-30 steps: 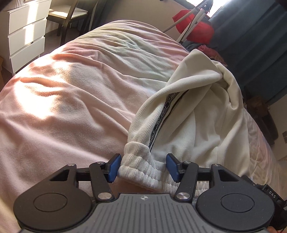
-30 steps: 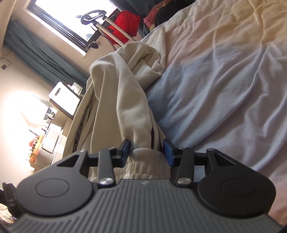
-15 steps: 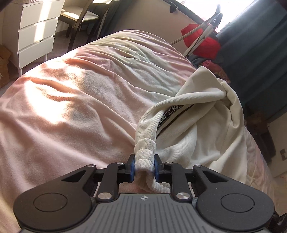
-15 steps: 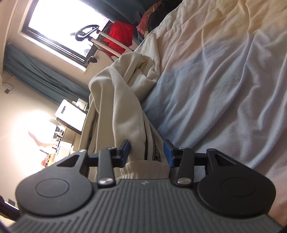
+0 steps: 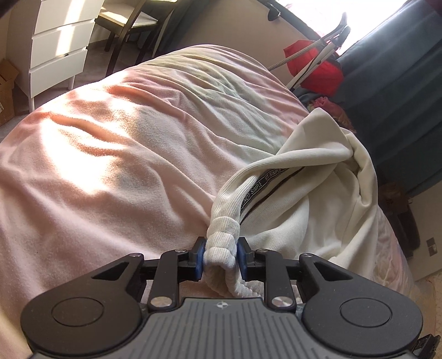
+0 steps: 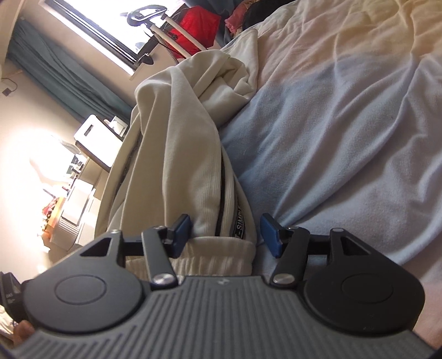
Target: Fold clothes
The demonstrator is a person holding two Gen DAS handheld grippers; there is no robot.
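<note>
The left gripper [image 5: 220,258] is pinching a bunched, ribbed cuff of a cream sweatshirt [image 5: 317,210]. Its blue fingers [image 5: 198,258] are pressing the cloth from both sides across a narrow gap, and the jaws are easing open slightly while the cuff is sitting between them.

The right gripper [image 6: 226,234] is straddling another ribbed edge of the same cream sweatshirt [image 6: 176,154]. Its fingers [image 6: 182,234] are standing fairly wide and are opening; one finger is touching the fabric, while the other is standing clear with a gap beside it.

The sweatshirt is lying crumpled along one side of a bed covered by a pale pink blanket [image 5: 110,165], with a dark printed tape [image 5: 265,182] running along a seam.

The cuff's lower end is disappearing behind the left gripper's body. The far half of the garment is folding over itself, so its shape is hard to make out. The tape's lettering is only partly readable. The window [image 6: 96,24] is glaring white.
</note>
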